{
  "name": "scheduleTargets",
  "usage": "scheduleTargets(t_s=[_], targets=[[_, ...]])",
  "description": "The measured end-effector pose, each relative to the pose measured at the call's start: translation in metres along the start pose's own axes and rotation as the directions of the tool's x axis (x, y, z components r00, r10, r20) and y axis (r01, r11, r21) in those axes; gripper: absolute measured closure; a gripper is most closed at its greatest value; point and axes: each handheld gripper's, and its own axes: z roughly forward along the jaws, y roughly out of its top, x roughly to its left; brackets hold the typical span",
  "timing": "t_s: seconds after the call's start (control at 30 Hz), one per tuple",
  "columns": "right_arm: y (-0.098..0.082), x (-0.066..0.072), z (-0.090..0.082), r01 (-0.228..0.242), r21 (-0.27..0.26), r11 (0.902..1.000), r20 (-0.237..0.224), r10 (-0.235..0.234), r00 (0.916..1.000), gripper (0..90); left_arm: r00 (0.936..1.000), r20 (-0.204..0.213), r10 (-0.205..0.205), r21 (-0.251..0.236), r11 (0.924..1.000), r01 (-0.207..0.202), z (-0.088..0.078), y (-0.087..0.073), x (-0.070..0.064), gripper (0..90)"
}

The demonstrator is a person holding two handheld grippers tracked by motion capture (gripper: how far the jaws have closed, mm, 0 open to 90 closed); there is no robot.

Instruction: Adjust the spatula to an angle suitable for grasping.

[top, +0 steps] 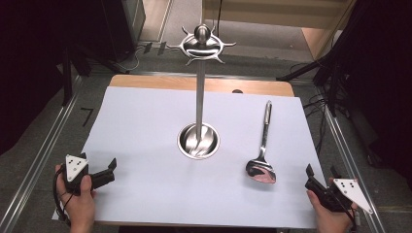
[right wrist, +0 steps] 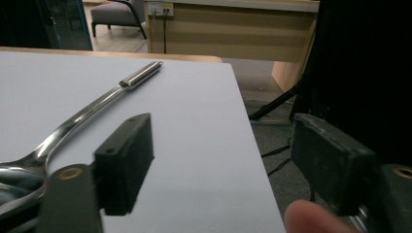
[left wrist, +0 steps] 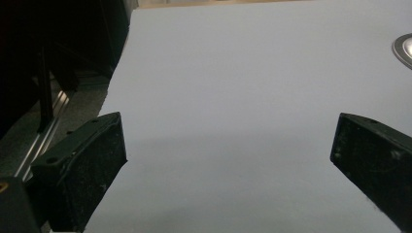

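A large steel spoon (top: 263,154) lies on the white sheet (top: 145,126) right of centre, bowl toward the front and handle pointing away. In the right gripper view the spoon (right wrist: 77,121) runs from the lower left up toward the middle. A steel utensil stand (top: 198,97) rises from its round base at the centre, with hooks at its top. My left gripper (top: 99,162) rests at the front left corner, open and holding nothing; its own view shows the left gripper (left wrist: 228,145) over bare sheet. My right gripper (top: 321,171) sits at the front right edge, open, just right of the spoon's bowl.
The stand's base rim (left wrist: 403,48) peeks in at the right edge of the left gripper view. The wooden table edge (top: 145,80) shows behind the sheet. Metal rails (top: 43,145) run along both sides, with dark tripod legs and cables (top: 320,73) at the back right.
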Motion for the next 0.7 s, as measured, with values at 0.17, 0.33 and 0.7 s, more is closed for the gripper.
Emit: scheduleTargets(t_s=[0.17,0.33,0.7], targets=[[0.001,0.000,0.001,0.003,0.009,1.0000,-0.049,-0.003,0.9988,43.2,1.0000,0.000,0.007,0.003,1.0000,-0.007,0.000,0.000,0.000,0.2],[0.005,0.009,0.001,-0.023,0.087,0.9959,-0.105,0.033,0.9939,60.2,1.0000,0.002,0.000,-0.004,1.0000,0.000,-0.001,0.000,0.000,0.2],[0.011,0.024,0.008,0.015,0.188,0.9821,-0.068,-0.002,0.9977,78.1,1.0000,0.003,0.001,-0.014,0.9999,-0.001,-0.001,-0.001,0.000,0.2]])
